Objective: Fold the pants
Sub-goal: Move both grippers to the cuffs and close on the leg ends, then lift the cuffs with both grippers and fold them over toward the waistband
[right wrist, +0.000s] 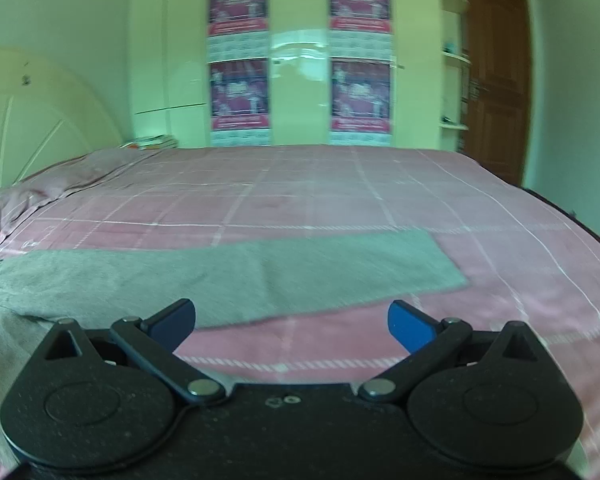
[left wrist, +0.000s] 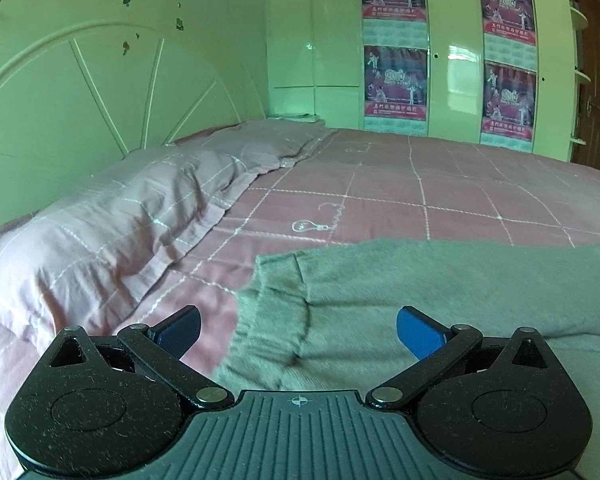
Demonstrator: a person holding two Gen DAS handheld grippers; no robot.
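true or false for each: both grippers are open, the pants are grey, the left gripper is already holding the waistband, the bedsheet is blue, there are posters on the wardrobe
1. Both are open: true. The left hand-held gripper and right hand-held gripper have their jaws spread.
2. The pants are grey: true.
3. The left one holds the waistband: false. It grips nothing; the waistband lies ahead between the open jaws.
4. The bedsheet is blue: false. It is pink with white lines.
5. Posters on the wardrobe: true.
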